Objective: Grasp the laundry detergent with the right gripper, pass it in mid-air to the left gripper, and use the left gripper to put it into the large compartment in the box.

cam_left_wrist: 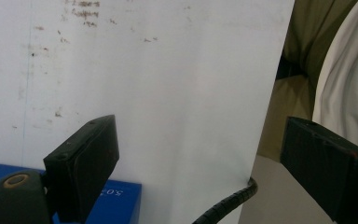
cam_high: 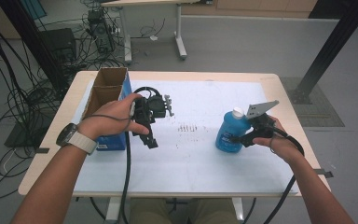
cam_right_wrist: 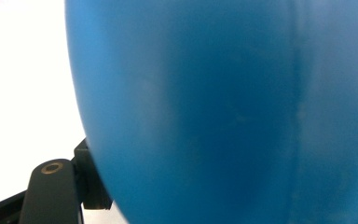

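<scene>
A blue bottle (cam_high: pixel 227 132) with a white cap stands upright on the white sheet at the right. My right gripper (cam_high: pixel 237 138) comes at it from the right, level with its lower body, and its jaws are shut on it. In the right gripper view the blue bottle (cam_right_wrist: pixel 223 107) bulges between the jaws, and the left pad (cam_right_wrist: pixel 93 189) lies against its side. My left gripper (cam_high: pixel 151 141) is held beside an open blue box (cam_high: pixel 106 95) at the left, jaws pointing back toward the person. Its jaws stand wide, and the left gripper (cam_left_wrist: pixel 196 133) has only white sheet between them.
The white sheet (cam_high: pixel 191 163) covers most of the wooden table (cam_high: pixel 289 100); faint dark marks (cam_high: pixel 188 127) sit at its middle. The left gripper's cable (cam_high: pixel 127 168) hangs over the front edge. Beyond the table are a desk's legs (cam_high: pixel 181 44), floor cables (cam_high: pixel 23 98) and a black post (cam_high: pixel 331 46).
</scene>
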Motion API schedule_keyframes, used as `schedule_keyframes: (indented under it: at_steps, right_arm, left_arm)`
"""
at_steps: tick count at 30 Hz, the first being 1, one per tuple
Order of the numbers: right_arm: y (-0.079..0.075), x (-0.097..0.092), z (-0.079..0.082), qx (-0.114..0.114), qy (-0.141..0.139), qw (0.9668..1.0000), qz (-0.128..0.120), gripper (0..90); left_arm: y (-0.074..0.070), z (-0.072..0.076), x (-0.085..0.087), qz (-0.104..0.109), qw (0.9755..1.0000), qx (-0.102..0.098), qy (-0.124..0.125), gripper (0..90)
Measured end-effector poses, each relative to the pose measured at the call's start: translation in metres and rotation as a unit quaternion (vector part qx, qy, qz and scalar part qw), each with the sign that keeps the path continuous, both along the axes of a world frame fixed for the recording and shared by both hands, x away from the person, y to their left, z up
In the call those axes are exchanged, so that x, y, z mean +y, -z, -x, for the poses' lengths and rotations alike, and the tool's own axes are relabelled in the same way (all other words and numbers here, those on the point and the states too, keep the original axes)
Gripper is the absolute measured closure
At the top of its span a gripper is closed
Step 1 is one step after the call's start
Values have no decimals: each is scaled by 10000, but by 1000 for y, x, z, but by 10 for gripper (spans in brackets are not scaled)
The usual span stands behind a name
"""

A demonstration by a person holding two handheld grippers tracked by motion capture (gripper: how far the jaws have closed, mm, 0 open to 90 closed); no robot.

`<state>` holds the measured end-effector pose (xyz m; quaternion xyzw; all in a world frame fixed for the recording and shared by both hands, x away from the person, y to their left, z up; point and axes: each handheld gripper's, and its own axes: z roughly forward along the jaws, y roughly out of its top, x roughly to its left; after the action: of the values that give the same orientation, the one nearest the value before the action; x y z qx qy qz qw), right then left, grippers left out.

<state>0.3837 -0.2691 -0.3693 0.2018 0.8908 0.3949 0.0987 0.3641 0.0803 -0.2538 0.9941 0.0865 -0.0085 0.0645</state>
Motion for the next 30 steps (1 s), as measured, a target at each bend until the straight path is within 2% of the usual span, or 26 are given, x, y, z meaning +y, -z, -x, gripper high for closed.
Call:
schedule_keyframes:
  at_steps: [30]
  right_arm:
    - [9,0,1,-20,2,9999,-130,247]
  left_arm:
    - [2,0,0,26,10000,11,-34,120]
